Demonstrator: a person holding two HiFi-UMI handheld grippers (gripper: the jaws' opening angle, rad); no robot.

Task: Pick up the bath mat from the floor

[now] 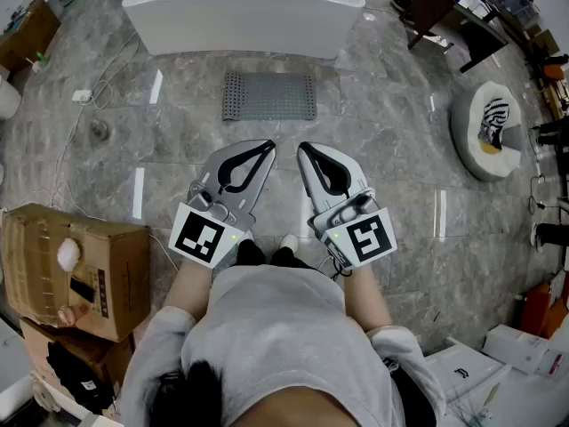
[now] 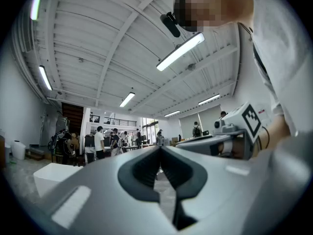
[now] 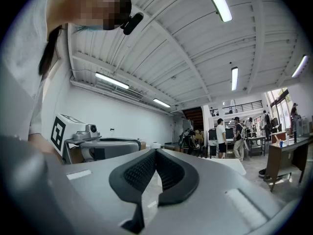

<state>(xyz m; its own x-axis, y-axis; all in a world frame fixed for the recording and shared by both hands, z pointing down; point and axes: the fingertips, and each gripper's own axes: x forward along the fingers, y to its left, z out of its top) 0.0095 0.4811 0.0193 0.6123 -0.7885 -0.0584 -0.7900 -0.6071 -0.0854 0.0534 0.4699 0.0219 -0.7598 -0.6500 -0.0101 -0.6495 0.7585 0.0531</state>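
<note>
A grey perforated bath mat point(image 1: 269, 95) lies flat on the marble floor in front of a white bathtub point(image 1: 245, 12). My left gripper point(image 1: 269, 146) and right gripper point(image 1: 300, 147) are held side by side above the floor, a short way on the near side of the mat, both pointing toward it. Each has its jaws shut with nothing between them. In the left gripper view the left gripper point(image 2: 160, 148) tips meet against the room beyond; the right gripper point(image 3: 155, 151) looks the same in its own view. Neither gripper view shows the mat.
Cardboard boxes point(image 1: 78, 269) stand at the left. A round white pet bed point(image 1: 486, 129) lies at the right, with a dark desk point(image 1: 444, 12) behind it. A white cable point(image 1: 67, 140) runs over the floor at the left. White boxes point(image 1: 498, 363) sit at the lower right. People stand far off.
</note>
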